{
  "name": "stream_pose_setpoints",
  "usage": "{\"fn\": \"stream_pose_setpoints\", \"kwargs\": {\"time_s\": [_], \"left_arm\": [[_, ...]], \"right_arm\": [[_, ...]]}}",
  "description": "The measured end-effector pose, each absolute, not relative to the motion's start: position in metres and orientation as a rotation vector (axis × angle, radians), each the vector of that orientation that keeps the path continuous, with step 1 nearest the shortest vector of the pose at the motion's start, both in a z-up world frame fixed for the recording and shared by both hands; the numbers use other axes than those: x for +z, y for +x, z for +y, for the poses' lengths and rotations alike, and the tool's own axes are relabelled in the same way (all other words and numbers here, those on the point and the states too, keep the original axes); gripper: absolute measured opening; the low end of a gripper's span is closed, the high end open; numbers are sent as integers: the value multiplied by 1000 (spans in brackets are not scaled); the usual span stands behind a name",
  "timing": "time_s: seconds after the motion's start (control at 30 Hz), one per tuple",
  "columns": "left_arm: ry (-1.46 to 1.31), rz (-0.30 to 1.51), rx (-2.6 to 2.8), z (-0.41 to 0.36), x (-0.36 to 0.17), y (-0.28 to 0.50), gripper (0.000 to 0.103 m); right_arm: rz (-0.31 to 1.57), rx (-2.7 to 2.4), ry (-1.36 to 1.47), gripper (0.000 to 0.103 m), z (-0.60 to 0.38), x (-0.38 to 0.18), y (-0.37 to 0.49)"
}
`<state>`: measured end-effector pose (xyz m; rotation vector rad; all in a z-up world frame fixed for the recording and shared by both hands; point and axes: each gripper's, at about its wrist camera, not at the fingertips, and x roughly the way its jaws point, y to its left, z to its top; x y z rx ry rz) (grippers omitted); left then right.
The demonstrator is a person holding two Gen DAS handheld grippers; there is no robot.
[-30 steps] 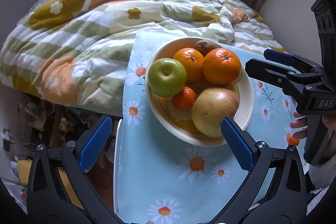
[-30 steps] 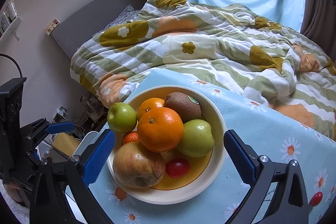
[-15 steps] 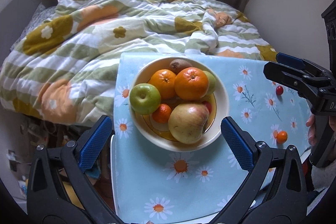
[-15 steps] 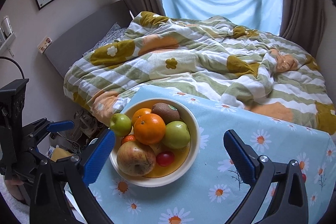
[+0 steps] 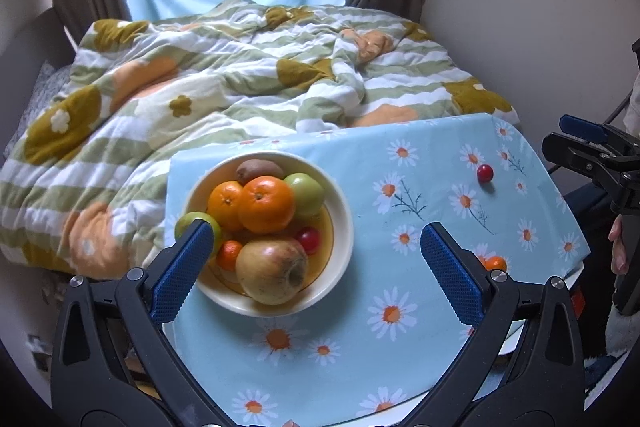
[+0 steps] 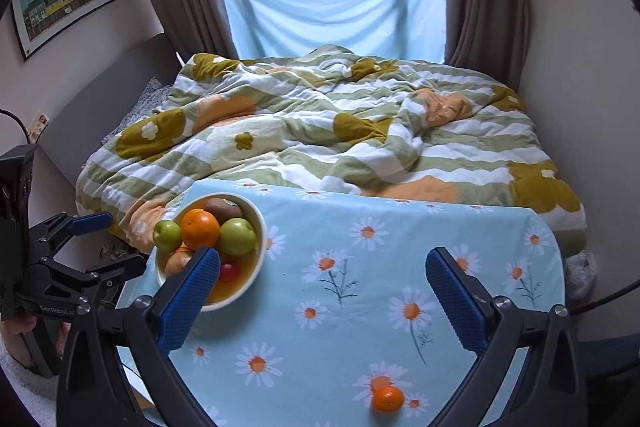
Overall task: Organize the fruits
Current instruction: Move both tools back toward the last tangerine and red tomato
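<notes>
Left gripper [image 5: 316, 259]: black plastic frame, two long arms ending in blue textured pads [image 5: 182, 269]. Silver screws at arm joints. Triangular cut-outs in frame.

Right gripper [image 6: 322, 301]: same build, black frame, blue ribbed pads [image 6: 454, 301], silver screws, triangular cut-outs.

Seen from right wrist view, left gripper's side carried white lettering "GenRobot" and black box on top; thin black cable [image 6: 18, 123] ran above it. White fluffy sleeve [image 6: 22, 383] showed at lower left corner of that view.
</notes>
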<state>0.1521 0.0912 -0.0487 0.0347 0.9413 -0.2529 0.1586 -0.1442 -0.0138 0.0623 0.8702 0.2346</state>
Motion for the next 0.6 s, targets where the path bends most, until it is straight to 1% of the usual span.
{"fn": "stream_pose_setpoints", "kwargs": {"time_s": [0.3,0.6], "left_arm": [[-43,934,-182,8,-53,131,103],[-89,1011,-119,-66,-95,120,103]], "right_arm": [[882,222,13,103,-232,-22,152],[952,307,-28,103,-289,-64,171]]}}
